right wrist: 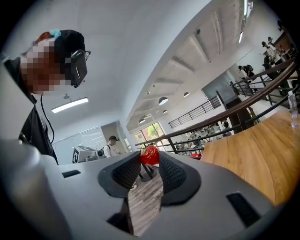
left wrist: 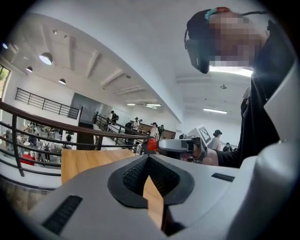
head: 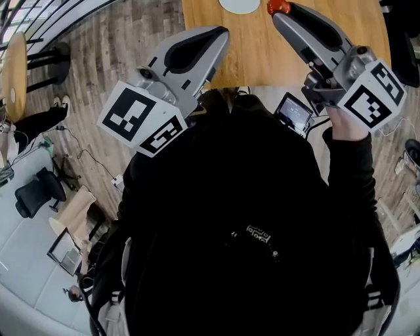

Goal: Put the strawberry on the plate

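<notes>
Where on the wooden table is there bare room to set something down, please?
The table is bare from the plate to its near edge, between left gripper and right gripper. Crowded beside the plate, around the held strawberry.

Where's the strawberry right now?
The red strawberry is held between the fingers of the right gripper, top of the head view, over the wooden table, right of the white plate.

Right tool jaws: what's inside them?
A red strawberry is pinched at the tips of the right tool. Below it, the gap between the jaws shows only wood floor. The pads cover the strawberry's sides and underside.
</notes>
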A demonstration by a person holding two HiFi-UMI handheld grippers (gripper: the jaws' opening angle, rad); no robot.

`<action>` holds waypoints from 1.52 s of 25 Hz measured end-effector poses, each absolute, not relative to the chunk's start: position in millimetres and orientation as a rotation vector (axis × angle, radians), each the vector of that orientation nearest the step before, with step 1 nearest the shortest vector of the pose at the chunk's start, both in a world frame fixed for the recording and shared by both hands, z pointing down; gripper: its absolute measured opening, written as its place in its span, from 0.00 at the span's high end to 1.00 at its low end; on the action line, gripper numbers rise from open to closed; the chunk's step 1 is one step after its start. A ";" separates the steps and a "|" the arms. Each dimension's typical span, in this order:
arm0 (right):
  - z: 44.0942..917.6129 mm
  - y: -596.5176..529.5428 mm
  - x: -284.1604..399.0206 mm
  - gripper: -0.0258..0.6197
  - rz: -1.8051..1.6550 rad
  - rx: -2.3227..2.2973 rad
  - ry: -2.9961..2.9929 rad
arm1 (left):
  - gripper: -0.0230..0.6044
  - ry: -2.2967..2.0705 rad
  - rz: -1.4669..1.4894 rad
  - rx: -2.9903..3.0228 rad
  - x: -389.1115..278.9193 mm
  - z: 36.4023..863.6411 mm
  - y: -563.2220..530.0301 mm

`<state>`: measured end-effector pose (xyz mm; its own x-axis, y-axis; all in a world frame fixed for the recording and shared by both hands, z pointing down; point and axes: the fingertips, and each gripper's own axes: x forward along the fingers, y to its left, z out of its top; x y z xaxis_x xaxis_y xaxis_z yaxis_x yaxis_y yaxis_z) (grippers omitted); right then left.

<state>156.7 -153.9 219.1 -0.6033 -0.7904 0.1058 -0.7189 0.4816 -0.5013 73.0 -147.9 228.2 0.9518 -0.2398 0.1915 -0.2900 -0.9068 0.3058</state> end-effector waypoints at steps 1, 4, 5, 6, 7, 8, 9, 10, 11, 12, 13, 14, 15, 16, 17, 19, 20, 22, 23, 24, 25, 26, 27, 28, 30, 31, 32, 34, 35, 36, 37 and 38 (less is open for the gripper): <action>218.0 -155.3 154.4 0.76 -0.758 -1.319 2.582 | 0.95 -0.391 0.212 2.773 71.0 228.5 -150.1; 200.3 -171.4 149.3 0.76 -0.713 -1.332 2.575 | 0.95 -0.390 0.183 2.784 69.0 215.0 -170.8; 193.8 -177.8 148.3 0.76 -0.700 -1.344 2.573 | 0.95 -0.376 0.174 2.791 70.2 209.8 -178.6; 188.5 -182.9 148.8 0.76 -0.688 -1.359 2.570 | 0.95 -0.357 0.166 2.801 72.6 205.3 -185.2; 184.7 -186.2 151.5 0.76 -0.678 -1.380 2.562 | 0.95 -0.333 0.157 2.812 76.5 201.5 -190.2; 182.9 -187.1 156.3 0.76 -0.670 -1.405 2.548 | 0.95 -0.305 0.148 2.823 81.2 198.8 -193.2; 183.1 -185.3 161.9 0.76 -0.665 -1.434 2.530 | 0.95 -0.276 0.140 2.835 85.9 197.5 -194.0; 185.0 -182.0 166.8 0.76 -0.660 -1.463 2.510 | 0.95 -0.248 0.133 2.845 89.4 197.7 -193.3; 187.7 -179.3 169.8 0.76 -0.656 -1.491 2.493 | 0.95 -0.221 0.129 2.853 91.1 199.2 -193.2; 189.8 -178.9 171.4 0.76 -0.652 -1.516 2.479 | 0.95 -0.197 0.127 2.858 91.6 200.8 -195.0; 190.0 -180.7 172.6 0.76 -0.648 -1.539 2.467 | 0.95 -0.174 0.125 2.859 92.3 201.3 -198.9; 188.1 -183.9 174.2 0.76 -0.644 -1.561 2.457 | 0.95 -0.152 0.122 2.858 93.9 200.5 -203.9; 184.9 -187.4 175.8 0.76 -0.639 -1.579 2.449 | 0.95 -0.132 0.119 2.856 96.6 199.0 -208.8; 182.4 -190.6 177.2 0.76 -0.633 -1.593 2.443 | 0.95 -0.114 0.117 2.855 99.7 198.2 -213.0; 181.8 -193.1 178.0 0.76 -0.628 -1.604 2.437 | 0.95 -0.097 0.117 2.856 102.4 198.9 -215.7; 185.8 -194.8 178.2 0.76 -0.626 -1.628 2.426 | 0.95 -0.058 0.126 2.862 105.8 204.6 -216.0; 188.5 -194.4 178.4 0.76 -0.628 -1.641 2.420 | 0.95 -0.040 0.134 2.867 106.7 208.0 -214.7; 191.3 -193.6 179.0 0.76 -0.636 -1.665 2.410 | 0.95 -0.012 0.149 2.875 107.2 213.2 -212.8; 191.2 -193.7 178.9 0.76 -0.638 -1.672 2.407 | 0.95 -0.002 0.155 2.877 107.1 214.6 -212.5; 190.3 -194.1 178.7 0.76 -0.640 -1.678 2.406 | 0.95 0.008 0.161 2.879 107.0 215.3 -212.6; 188.8 -194.5 178.3 0.76 -0.642 -1.685 2.406 | 0.95 0.019 0.167 2.880 107.2 215.4 -212.6; 187.3 -194.6 178.0 0.76 -0.643 -1.694 2.406 | 0.95 0.029 0.171 2.880 107.7 215.6 -212.3; 186.6 -194.0 177.7 0.76 -0.644 -1.706 2.405 | 0.95 0.039 0.176 2.880 108.5 216.6 -211.8; 188.0 -193.0 177.2 0.76 -0.646 -1.720 2.403 | 0.95 0.045 0.179 2.879 108.9 219.1 -211.3; 199.5 -191.2 173.5 0.76 -0.660 -1.741 2.392 | 0.95 0.041 0.187 2.874 105.3 230.6 -211.5; 208.4 -191.2 169.5 0.76 -0.671 -1.747 2.384 | 0.95 0.036 0.191 2.868 100.8 239.0 -212.5; 216.2 -192.7 164.7 0.76 -0.678 -1.754 2.378 | 0.95 0.034 0.196 2.860 96.2 247.9 -214.2; 224.3 -198.9 160.5 0.76 -0.677 -1.773 2.370 | 0.95 0.039 0.211 2.847 94.5 261.3 -219.9; 223.4 -201.2 163.2 0.76 -0.676 -1.784 2.368 | 0.95 0.043 0.217 2.842 98.9 263.4 -222.7; 219.7 -201.5 168.8 0.76 -0.677 -1.793 2.366 | 0.95 0.049 0.219 2.836 106.2 261.9 -223.8; 214.9 -199.6 176.1 0.76 -0.680 -1.803 2.363 | 0.95 0.064 0.218 2.830 114.8 257.5 -222.5; 210.7 -195.9 183.4 0.76 -0.687 -1.812 2.358 | 0.95 0.098 0.215 2.822 122.6 251.6 -217.8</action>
